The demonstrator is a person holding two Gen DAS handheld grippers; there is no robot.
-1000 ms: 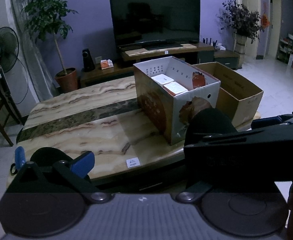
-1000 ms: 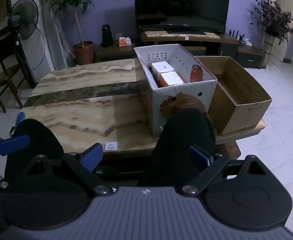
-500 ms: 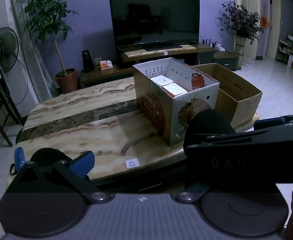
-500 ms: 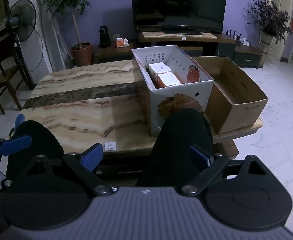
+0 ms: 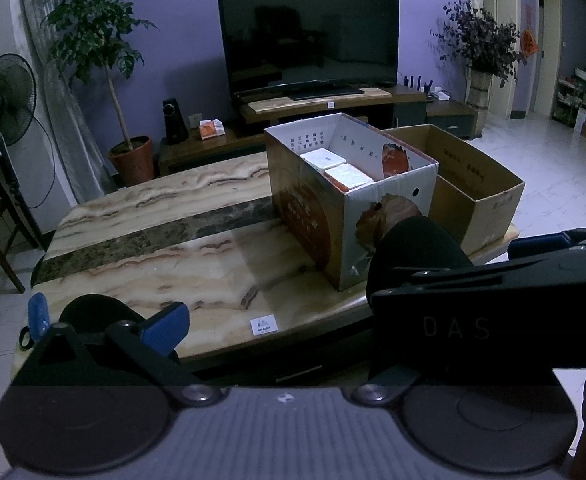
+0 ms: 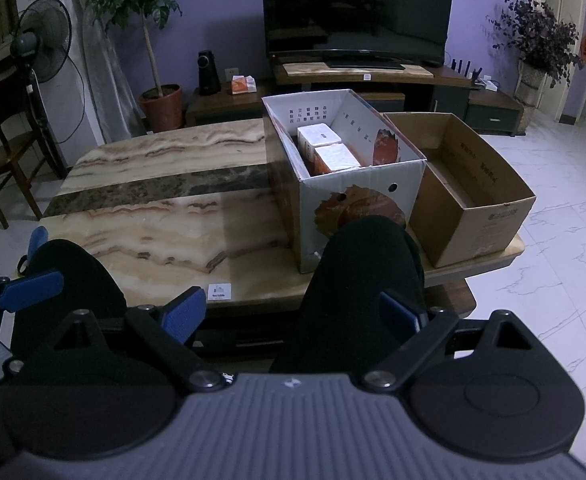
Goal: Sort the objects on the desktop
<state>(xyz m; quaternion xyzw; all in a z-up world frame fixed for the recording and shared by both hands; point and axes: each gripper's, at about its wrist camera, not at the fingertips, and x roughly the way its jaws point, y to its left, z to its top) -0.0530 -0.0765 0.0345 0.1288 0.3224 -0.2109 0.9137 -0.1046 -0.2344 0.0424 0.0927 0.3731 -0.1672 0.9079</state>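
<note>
A white printed box (image 5: 389,208) (image 6: 357,196) stands on the marble table (image 5: 165,240) (image 6: 165,208) and holds two white packs (image 5: 337,168) (image 6: 325,148). An open brown cardboard box (image 5: 477,184) (image 6: 473,184) sits against its right side. My left gripper (image 5: 289,322) hovers open before the table's near edge, with its right finger hidden behind the right gripper's black body (image 5: 493,320). My right gripper (image 6: 291,314) is also open and holds nothing. Both hang above a person's knees in black trousers (image 6: 369,264).
A small white sticker (image 5: 263,325) (image 6: 219,291) lies near the table's front edge. A small blue thing with a ring (image 5: 37,316) shows by the left knee. Beyond the table stand a TV unit (image 6: 357,72), a potted plant (image 6: 161,100), a fan (image 6: 45,48) and a chair (image 6: 5,136).
Nothing has been taken or let go. Both views have shifted only slightly, and both grippers stay open.
</note>
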